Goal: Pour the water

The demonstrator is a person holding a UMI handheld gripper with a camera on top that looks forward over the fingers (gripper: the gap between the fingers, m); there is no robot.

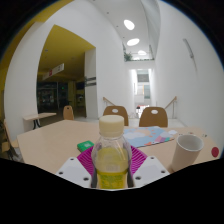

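Note:
A clear plastic bottle (110, 155) with a white cap and yellowish liquid stands upright between my fingers, held above the light wooden table (50, 140). My gripper (110, 172) is shut on the bottle; the magenta pads (87, 160) press against its two sides. A white paper cup (185, 152) stands on the table to the right of the bottle, open end up and tilted slightly in this view. The bottle hides the table directly ahead.
A red round object (215, 152) lies right of the cup. A blue and pink flat item (152, 137) lies behind the bottle, a green object (85, 147) at its left. Two wooden chairs (153, 116) stand at the table's far edge.

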